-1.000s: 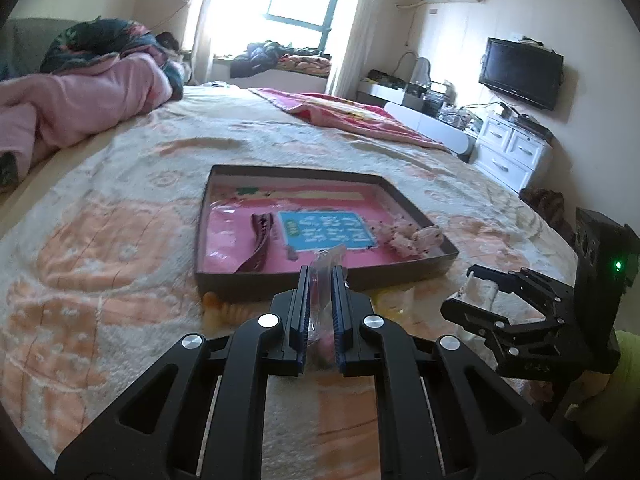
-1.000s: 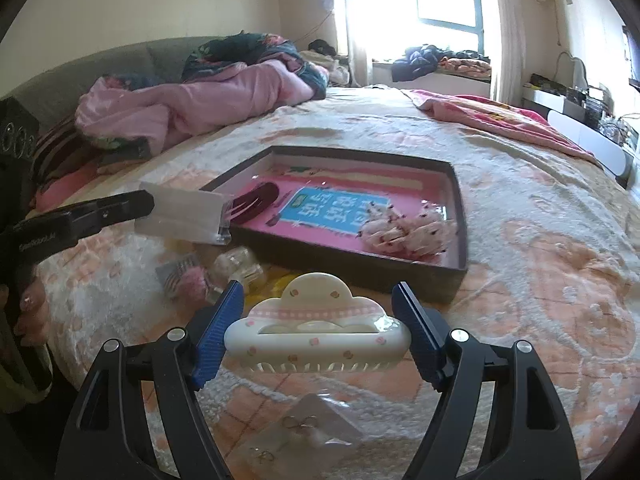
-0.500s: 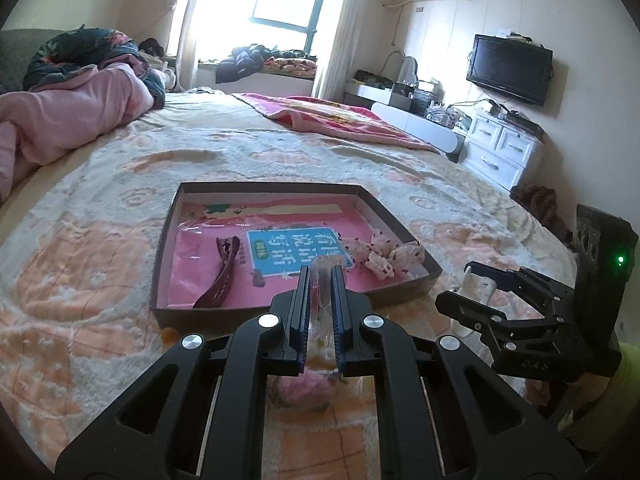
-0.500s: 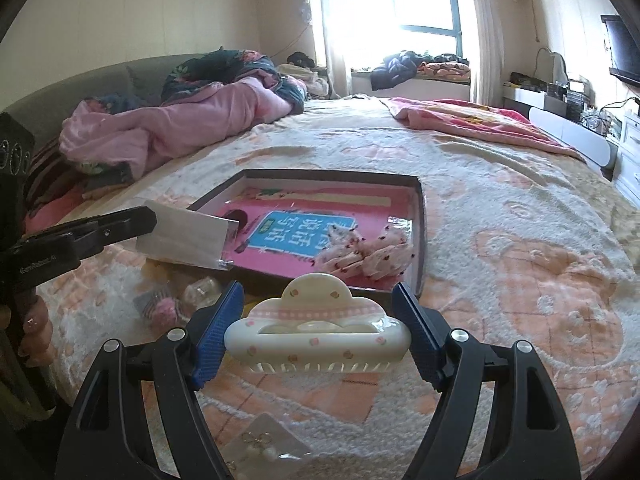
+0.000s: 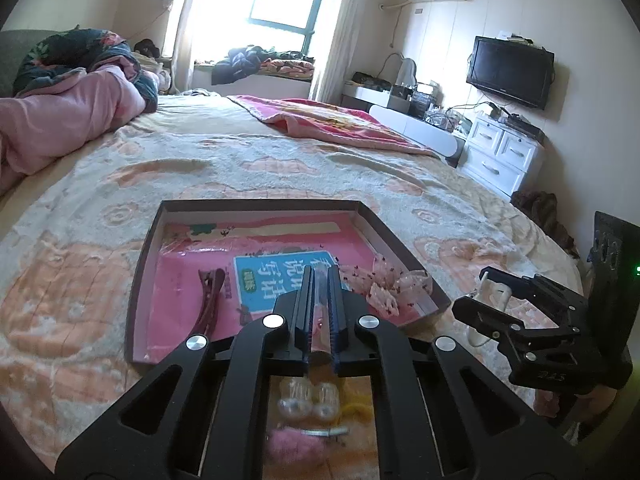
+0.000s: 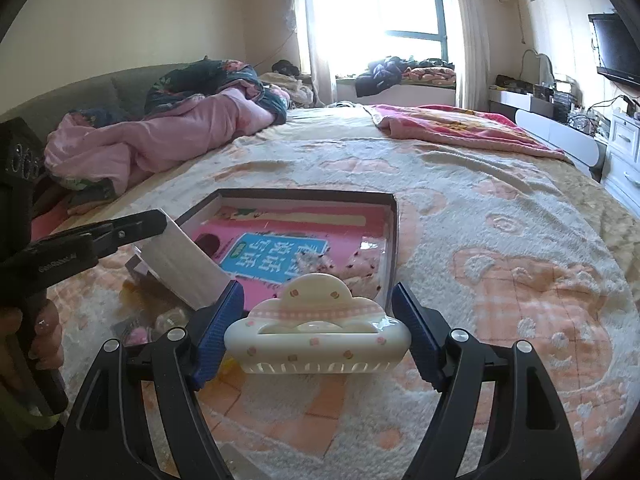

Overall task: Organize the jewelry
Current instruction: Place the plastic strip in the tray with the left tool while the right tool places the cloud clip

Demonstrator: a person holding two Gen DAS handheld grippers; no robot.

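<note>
The tray [image 5: 138, 280], a shallow dark box on the bedspread [image 6: 500, 240], already holds a brown clip [image 5: 208, 300] and a scrunchie [image 5: 388, 284]. The left gripper [image 5: 320, 280] pinches a clear packet [image 6: 182, 272] tightly over the tray's near edge; the right gripper [image 6: 318, 332], jaws wide, clamps a cream claw clip [image 6: 318, 332] just short of that edge. Best carry both well past the tray's wall before letting go, clear of the scrunchie; compared with a second ago, both grippers are closer to the tray.
</note>
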